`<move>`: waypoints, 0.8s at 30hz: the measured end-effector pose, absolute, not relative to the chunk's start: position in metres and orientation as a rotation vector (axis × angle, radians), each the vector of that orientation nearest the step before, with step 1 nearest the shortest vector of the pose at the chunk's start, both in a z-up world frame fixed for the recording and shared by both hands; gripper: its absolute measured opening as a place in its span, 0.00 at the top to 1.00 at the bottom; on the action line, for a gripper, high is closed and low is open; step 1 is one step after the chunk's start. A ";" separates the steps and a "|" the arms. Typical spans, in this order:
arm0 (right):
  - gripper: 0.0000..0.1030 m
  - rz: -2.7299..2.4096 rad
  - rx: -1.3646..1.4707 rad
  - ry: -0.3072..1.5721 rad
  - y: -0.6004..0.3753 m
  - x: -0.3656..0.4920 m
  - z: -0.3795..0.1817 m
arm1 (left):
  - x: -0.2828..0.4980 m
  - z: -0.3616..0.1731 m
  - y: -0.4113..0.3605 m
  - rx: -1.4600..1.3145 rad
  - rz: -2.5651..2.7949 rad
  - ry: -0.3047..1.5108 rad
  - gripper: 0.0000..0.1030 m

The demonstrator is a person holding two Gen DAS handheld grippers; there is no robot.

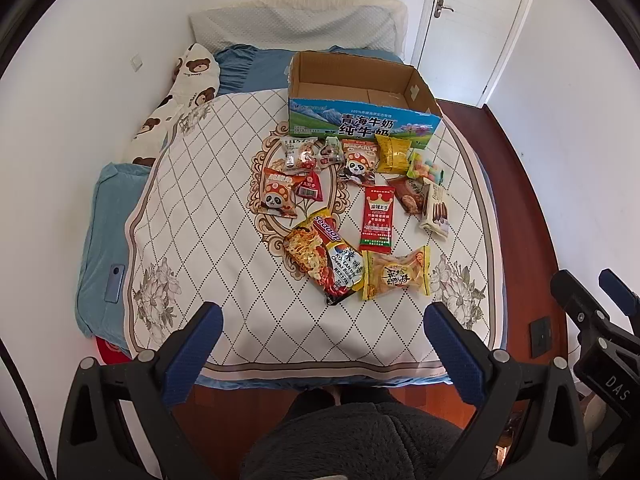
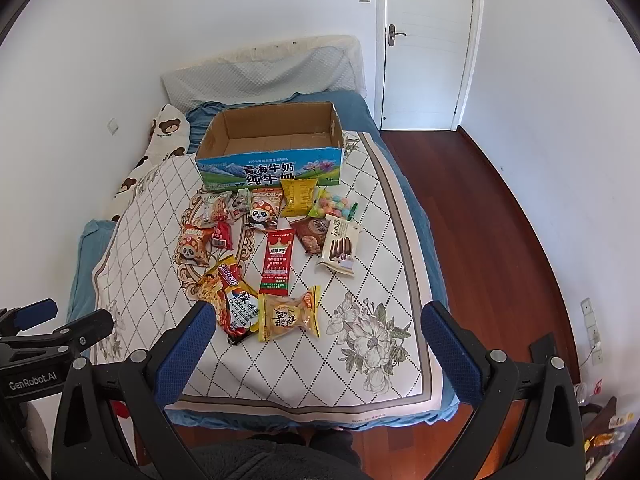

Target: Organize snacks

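Note:
Several snack packets lie on a patterned mat point(image 1: 224, 264) on the bed. Nearest are a noodle pack point(image 1: 320, 256) point(image 2: 232, 300) and a yellow pastry pack point(image 1: 396, 274) point(image 2: 290, 314). Behind them lie a red sachet point(image 1: 378, 218) point(image 2: 277, 260), a wafer pack point(image 1: 435, 210) point(image 2: 340, 246), panda packs point(image 1: 278, 192), a yellow bag point(image 1: 393, 154) and coloured candies point(image 1: 426, 170). An empty open milk carton box point(image 1: 360, 120) point(image 2: 272, 168) stands at the back. My left gripper point(image 1: 322, 316) and right gripper point(image 2: 316, 320) are open and empty, held above the bed's near edge.
Pillows point(image 1: 296, 28), a bear-print cushion point(image 1: 180, 100) and a blue quilt point(image 1: 104, 240) with a phone point(image 1: 115, 282) lie at the back and left. Wooden floor point(image 2: 480, 220) and a white door point(image 2: 424, 40) are to the right. A dark-clothed lap point(image 1: 352, 440) is below.

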State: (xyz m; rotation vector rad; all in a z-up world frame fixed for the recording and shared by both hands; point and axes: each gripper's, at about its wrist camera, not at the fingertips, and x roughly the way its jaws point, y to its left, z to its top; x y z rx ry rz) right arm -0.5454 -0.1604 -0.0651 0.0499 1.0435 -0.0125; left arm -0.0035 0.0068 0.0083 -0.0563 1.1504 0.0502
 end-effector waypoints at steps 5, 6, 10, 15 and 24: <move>0.00 -0.010 0.048 1.042 -0.160 -0.545 -0.065 | -0.004 0.008 0.006 -0.056 0.054 1.146 0.00; 0.00 -0.009 0.049 1.040 -0.160 -0.545 -0.065 | -0.005 0.008 0.007 -0.057 0.054 1.144 0.00; 0.00 -0.006 0.049 1.038 -0.157 -0.546 -0.063 | -0.008 0.009 0.009 -0.060 0.056 1.140 0.00; 0.00 0.000 0.051 1.039 -0.156 -0.547 -0.064 | -0.009 0.009 0.010 -0.061 0.056 1.139 0.00; 0.00 -0.028 0.149 1.097 -0.173 -0.522 -0.101 | 0.021 -0.035 0.023 -0.044 0.130 1.168 0.00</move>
